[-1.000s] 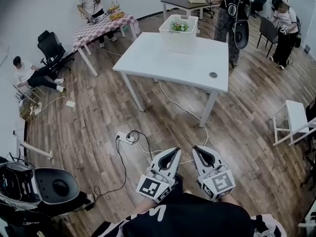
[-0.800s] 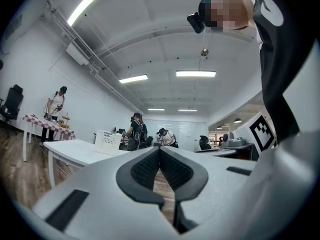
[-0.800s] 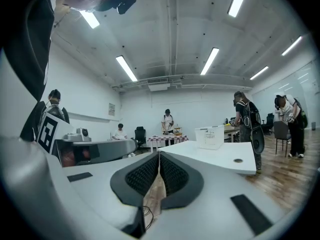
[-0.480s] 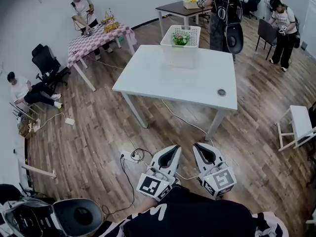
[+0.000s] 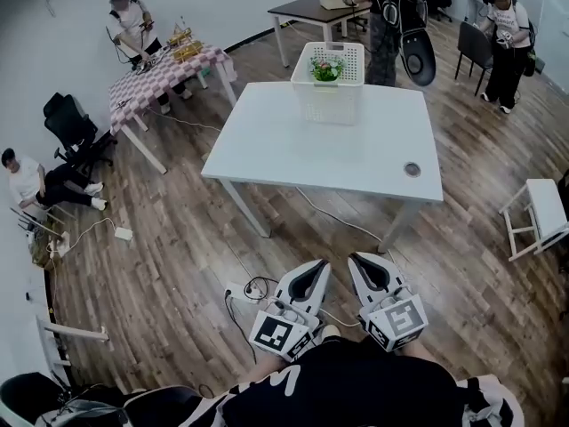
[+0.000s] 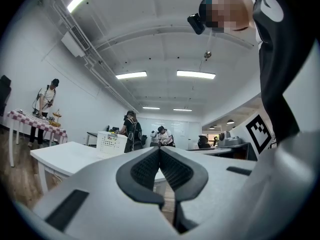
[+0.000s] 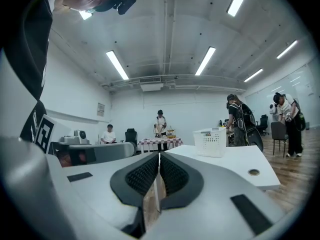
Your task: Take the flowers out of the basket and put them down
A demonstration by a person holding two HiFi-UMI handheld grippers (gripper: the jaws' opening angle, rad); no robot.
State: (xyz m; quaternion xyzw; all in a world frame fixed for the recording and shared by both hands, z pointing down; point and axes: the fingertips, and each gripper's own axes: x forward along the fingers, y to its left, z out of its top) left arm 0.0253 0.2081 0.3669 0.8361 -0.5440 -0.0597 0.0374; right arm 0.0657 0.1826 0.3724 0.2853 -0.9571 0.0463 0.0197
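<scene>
A white slotted basket [image 5: 330, 82] stands at the far edge of the white table [image 5: 329, 145], with green and pink flowers [image 5: 326, 69] inside it. The basket [image 6: 111, 143] also shows in the left gripper view, and in the right gripper view the basket [image 7: 214, 142] sits on the table's far end. My left gripper [image 5: 313, 270] and right gripper [image 5: 364, 266] are held low and close to my body, well short of the table. Both are shut with nothing between the jaws.
A small round grommet [image 5: 412, 169] is set in the table's near right corner. A power strip and cables [image 5: 247, 289] lie on the wood floor ahead. Several people stand around; a checkered table [image 5: 158, 69] at left, a white stool [image 5: 538, 213] at right.
I have walked closer to the table, which now sits lower and larger in the head view. Both grippers stay shut in the same pose.
</scene>
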